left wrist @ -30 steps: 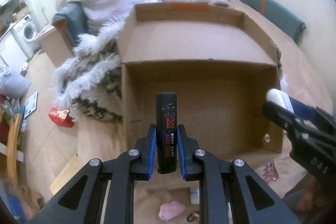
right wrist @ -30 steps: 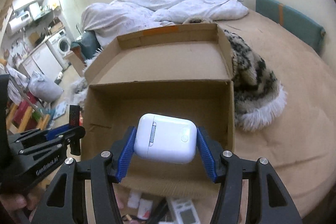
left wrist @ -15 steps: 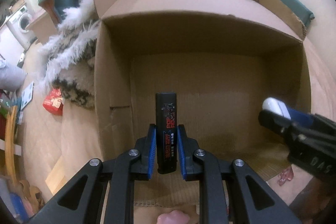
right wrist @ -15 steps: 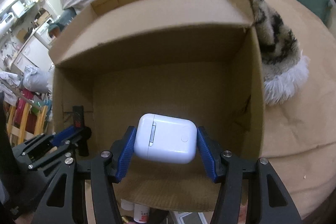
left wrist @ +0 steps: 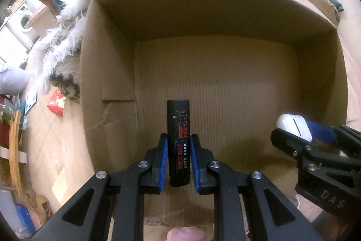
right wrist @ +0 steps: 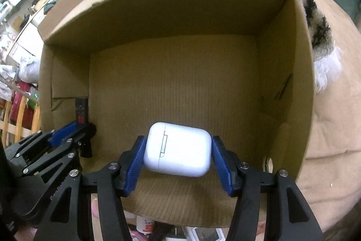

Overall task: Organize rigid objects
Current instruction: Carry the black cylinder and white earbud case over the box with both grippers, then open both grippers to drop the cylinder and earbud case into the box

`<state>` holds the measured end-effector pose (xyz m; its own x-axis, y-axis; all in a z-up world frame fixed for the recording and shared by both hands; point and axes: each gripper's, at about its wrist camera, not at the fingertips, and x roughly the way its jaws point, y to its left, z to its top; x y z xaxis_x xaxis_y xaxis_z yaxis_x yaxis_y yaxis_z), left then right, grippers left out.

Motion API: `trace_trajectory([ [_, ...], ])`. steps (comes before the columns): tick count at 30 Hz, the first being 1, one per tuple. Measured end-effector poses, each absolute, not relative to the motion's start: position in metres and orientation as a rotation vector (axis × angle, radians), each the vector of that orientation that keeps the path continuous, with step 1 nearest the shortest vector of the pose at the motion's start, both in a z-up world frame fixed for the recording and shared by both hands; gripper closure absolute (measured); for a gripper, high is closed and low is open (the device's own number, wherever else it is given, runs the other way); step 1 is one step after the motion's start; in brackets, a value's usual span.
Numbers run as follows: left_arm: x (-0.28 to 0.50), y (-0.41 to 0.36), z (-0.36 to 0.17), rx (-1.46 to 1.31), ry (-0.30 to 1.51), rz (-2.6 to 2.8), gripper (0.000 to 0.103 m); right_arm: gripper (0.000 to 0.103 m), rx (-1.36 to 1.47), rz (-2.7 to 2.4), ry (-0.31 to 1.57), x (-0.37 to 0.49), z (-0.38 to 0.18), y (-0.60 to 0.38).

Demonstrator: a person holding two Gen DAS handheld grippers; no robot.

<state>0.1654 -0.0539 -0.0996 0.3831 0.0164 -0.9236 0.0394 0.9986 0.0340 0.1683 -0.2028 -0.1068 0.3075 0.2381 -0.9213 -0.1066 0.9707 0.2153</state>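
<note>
Holding two items over one open cardboard box (left wrist: 108, 73), I list them as follows. Left gripper (left wrist: 178, 162): blue-padded fingers (left wrist: 163, 164) pinching a slim black stick-shaped case (left wrist: 178, 141) with red and white lettering, upright along the fingers, its top end well clear of the pads, hanging above the box's left half near the left wall. Right gripper (right wrist: 178, 164): blue pads pinching a white earbud case (right wrist: 178, 149), rounded, lying sideways with its hinge seam facing the camera, held above the box floor toward the near edge. In the left wrist view the right gripper (left wrist: 300, 132) shows at the right with the white case's end (left wrist: 291, 125) between its fingers; in the right wrist view the left gripper (right wrist: 79, 128) shows at the left with the black case (right wrist: 81, 110) standing up by the box wall. Box interior: bare corrugated floor, flaps folded outward. Surroundings: a shaggy white and dark throw (left wrist: 61, 46) beside the box's left wall, a red packet (left wrist: 56, 102) on the floor, a washing machine (left wrist: 23, 19) far left.
</note>
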Motion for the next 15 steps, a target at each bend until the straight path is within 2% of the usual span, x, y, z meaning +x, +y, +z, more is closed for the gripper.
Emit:
trace_trajectory([
  [9, 0.168, -0.054, -0.11, 0.059, 1.196, 0.0, 0.086, 0.042, 0.084, 0.192, 1.254, 0.177, -0.115, -0.192],
  [15, 0.163, -0.059, -0.099, 0.067, 1.146, 0.008, 0.086, 0.042, 0.122, 0.194, 1.228, 0.179, -0.109, -0.195],
])
